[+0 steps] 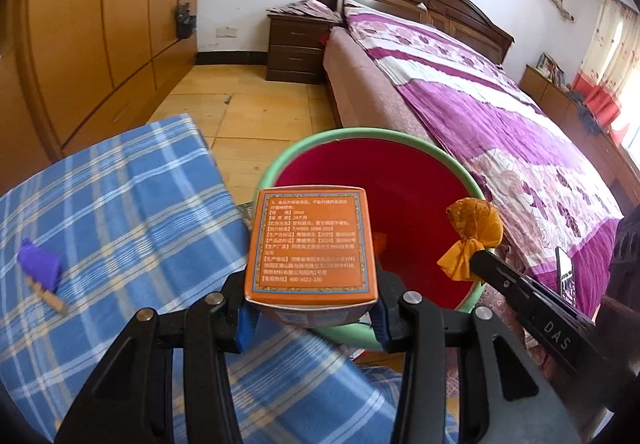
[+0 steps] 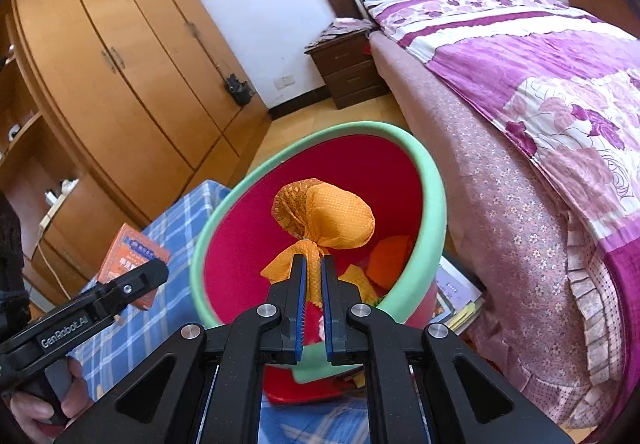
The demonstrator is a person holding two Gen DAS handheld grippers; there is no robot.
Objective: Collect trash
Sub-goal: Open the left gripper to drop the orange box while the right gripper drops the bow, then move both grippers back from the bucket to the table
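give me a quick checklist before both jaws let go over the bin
1. Left gripper clamps the orange box: ok.
2. Right gripper pinches the orange wrapper by its twisted tail: ok.
3. Wrapper over the bin opening: ok.
4. Box fully past the bin's near rim: cannot tell; the box hides that rim.
5. Room left in the bin: ok; only a few scraps at the bottom.
6. Table cleared: not ok; a purple wrapper lies on the checked cloth.

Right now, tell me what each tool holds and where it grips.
Left tool: orange box, clamped by its near end. Right tool: orange wrapper, pinched by its twisted tail.
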